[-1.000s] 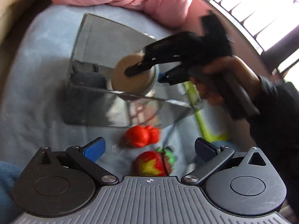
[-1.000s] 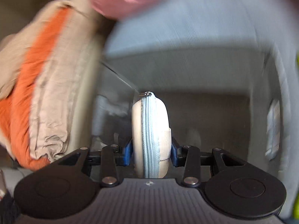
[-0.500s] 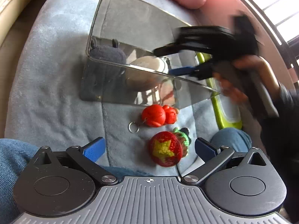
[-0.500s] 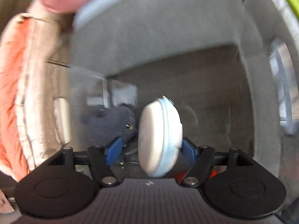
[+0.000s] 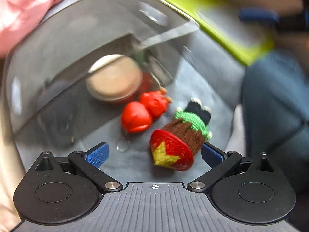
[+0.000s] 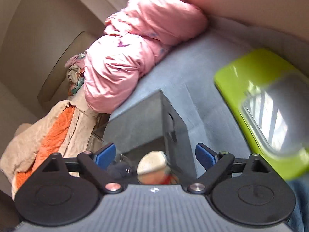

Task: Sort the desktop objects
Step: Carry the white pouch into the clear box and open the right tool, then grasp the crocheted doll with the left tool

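Left claw (image 5: 154, 153): we see it spread wide and holding nothing, hovering low over the blue-grey blanket (image 5: 202, 81).
Right claw (image 6: 154, 154): also wide and empty, raised above the clear box (image 6: 146, 119).
Nearest target: we judge the knitted doll (image 5: 179, 141) the next thing to sort; it lies on the blanket just inside the left claw's right finger, toward 1 o'clock from the claw's middle.
Doll axis: its long axis runs from 7 to 1 o'clock, red star hat toward us, green and black end pointing away.
Second loose item: the red keychain toy (image 5: 146, 112) sits at 12 o'clock, just beside the box wall, its ring toward us.
Already in the box: the round beige pouch (image 5: 114, 77), beside a dark plush that is too blurred in this view.
Nearer hand: the left, we judge; a shift toward 3 o'clock would centre the doll.
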A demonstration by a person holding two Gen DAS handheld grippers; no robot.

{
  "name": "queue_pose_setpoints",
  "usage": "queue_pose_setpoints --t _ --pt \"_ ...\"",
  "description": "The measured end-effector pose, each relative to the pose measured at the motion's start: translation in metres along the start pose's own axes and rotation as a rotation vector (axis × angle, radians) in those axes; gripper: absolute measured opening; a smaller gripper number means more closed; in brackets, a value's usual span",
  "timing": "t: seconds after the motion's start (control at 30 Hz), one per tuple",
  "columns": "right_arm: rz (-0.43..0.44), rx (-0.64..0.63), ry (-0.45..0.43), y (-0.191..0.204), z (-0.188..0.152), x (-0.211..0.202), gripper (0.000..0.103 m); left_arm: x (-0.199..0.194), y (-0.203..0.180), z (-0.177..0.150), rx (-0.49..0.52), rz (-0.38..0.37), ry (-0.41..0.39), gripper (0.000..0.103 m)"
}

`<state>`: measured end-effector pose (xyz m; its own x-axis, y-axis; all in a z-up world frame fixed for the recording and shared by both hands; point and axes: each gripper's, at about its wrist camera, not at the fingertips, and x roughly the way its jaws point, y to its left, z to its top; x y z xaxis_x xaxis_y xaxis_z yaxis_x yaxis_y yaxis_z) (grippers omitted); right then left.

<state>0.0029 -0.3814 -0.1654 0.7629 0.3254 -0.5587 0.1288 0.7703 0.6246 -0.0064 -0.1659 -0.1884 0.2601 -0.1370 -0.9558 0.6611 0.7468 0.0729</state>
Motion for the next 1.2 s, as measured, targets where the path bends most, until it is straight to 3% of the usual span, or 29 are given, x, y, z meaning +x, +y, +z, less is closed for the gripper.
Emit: queue_pose_setpoints --t 0.07,0.2,0.43,0.53,0.67,0.73,0.8,0.87,0.93,1.0,1.07,1.13,1.2 --pt "0.02 0.047 0.003 -0.013 -0.005 -0.003 0.091 0.011 -0.027 0.007 0.109 0.042 0.024 0.103" --pt "0.037 0.087 -0.017 -0.032 -0.011 -0.017 0.093 0.026 -0.054 0.013 0.223 0.103 0.052 0.103" --pt "-0.001 -0.01 -0.056 -0.039 -0.027 -0.035 0.097 0.058 -0.073 0.023 0.293 0.081 0.118 0.103" --pt "0.0 0.033 -0.082 -0.056 -0.03 -0.046 0.097 0.065 -0.07 0.026 0.262 0.013 0.147 0.103" --pt "-0.016 0.14 -0.18 -0.082 -0.03 -0.065 0.097 0.061 -0.048 0.028 0.165 -0.086 0.121 0.102" --pt "-0.022 0.177 -0.236 -0.09 -0.03 -0.075 0.097 0.062 -0.036 0.029 0.105 -0.08 0.115 0.102" --pt "-0.022 0.212 -0.285 -0.096 -0.029 -0.085 0.098 0.067 -0.034 0.026 0.108 -0.025 0.12 0.098" --pt "-0.02 0.223 -0.306 -0.097 -0.026 -0.09 0.1 0.07 -0.038 0.021 0.143 0.019 0.121 0.086" --pt "-0.022 0.214 -0.304 -0.094 -0.023 -0.09 0.1 0.066 -0.049 0.014 0.205 0.057 0.092 0.081" --pt "-0.025 0.199 -0.296 -0.091 -0.021 -0.089 0.1 0.058 -0.05 0.009 0.202 0.057 0.067 0.075" --pt "-0.024 0.194 -0.279 -0.088 -0.021 -0.086 0.1 0.047 -0.036 0.008 0.128 0.009 0.055 0.061" --pt "-0.018 0.192 -0.264 -0.085 -0.02 -0.085 0.1 0.035 -0.013 0.005 0.02 -0.058 0.053 0.055" --pt "-0.017 0.186 -0.258 -0.083 -0.02 -0.086 0.1 0.023 0.008 -0.002 -0.064 -0.101 0.043 0.055"
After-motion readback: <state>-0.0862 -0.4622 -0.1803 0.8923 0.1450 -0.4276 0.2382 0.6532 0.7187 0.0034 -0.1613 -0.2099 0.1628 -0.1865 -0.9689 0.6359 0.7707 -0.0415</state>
